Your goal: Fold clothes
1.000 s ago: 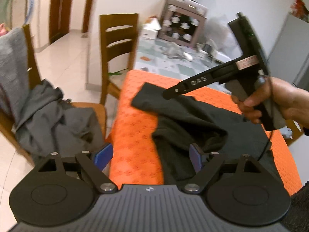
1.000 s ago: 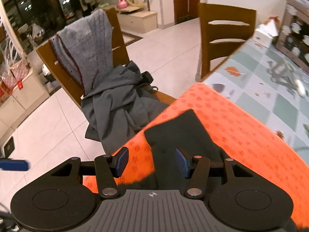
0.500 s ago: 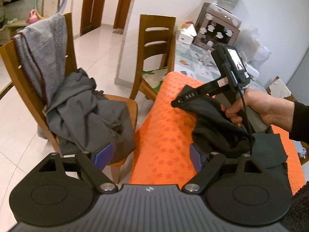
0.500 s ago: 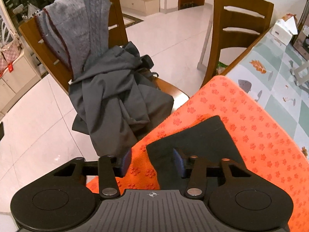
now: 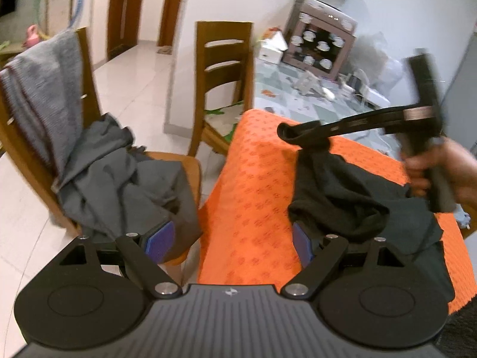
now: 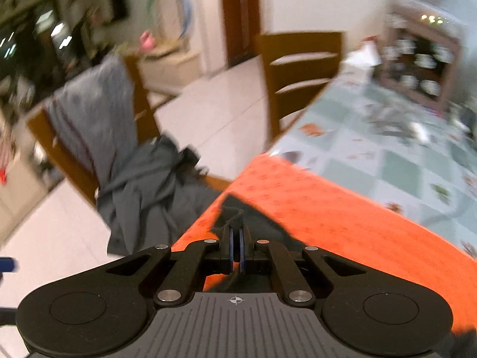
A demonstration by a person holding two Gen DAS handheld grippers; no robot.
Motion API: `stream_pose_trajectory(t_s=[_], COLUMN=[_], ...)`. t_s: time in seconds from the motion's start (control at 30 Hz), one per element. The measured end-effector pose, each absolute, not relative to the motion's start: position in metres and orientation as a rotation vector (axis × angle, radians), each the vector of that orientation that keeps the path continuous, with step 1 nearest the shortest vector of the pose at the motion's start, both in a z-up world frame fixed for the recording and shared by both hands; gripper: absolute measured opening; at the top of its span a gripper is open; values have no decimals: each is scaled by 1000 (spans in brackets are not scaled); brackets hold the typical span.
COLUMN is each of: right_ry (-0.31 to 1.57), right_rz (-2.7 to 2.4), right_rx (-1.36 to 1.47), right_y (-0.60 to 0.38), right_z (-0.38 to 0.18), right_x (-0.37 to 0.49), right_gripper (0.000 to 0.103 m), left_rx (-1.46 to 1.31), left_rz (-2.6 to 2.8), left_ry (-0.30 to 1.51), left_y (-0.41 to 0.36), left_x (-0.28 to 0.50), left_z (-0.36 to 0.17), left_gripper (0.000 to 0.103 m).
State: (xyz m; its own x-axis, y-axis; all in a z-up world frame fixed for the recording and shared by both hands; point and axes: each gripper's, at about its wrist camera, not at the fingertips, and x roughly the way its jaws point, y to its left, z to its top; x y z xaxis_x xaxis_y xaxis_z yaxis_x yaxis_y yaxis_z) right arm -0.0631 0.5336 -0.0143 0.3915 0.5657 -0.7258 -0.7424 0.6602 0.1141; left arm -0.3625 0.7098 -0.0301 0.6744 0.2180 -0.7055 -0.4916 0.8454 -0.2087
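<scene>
A black garment (image 5: 342,197) lies crumpled on the orange mat (image 5: 253,194). In the left wrist view my right gripper (image 5: 293,131), held by a hand (image 5: 447,170), is shut on the garment's far corner and holds it above the mat. The right wrist view shows that right gripper (image 6: 236,238) with its blue pads pressed together on the black garment's (image 6: 256,220) edge. My left gripper (image 5: 229,241) stands open at the mat's near edge, its right finger close beside the cloth, nothing between the pads.
A wooden chair (image 5: 190,167) left of the mat carries a heap of grey clothes (image 5: 119,179) and a grey knit (image 5: 44,89) over its back. A second chair (image 5: 223,59) stands behind. The far tabletop (image 5: 298,98) holds clutter and a cup rack (image 5: 319,44).
My right gripper went from open over the garment's corner to shut on it and has lifted it. The left gripper stayed open and swung slightly over the mat's edge.
</scene>
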Motion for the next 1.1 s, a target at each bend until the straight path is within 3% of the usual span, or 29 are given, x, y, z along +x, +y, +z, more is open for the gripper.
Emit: stream_pose_trajectory(t_s=[0.17,0.4,0.93,1.1], right_ry=[763,768,1096,1169], right_rz=[767,484,231,218], right_rx=[-137,37,207,183], right_y=[476,393,290,281], right_z=[19,24,-65,-79], right_x=[-67,-95,-171,-183], right_gripper=[6,6,7,14], left_rx=[-363,-283,-108,-107], left_rz=[331,200,26,20], left_ry=[726,751,896,914], left_y=[707,696,668,669], left_x=[-326,-272,-217,-217], left_z=[-29,-35,-85,-91], left_gripper=[88,88,88,88])
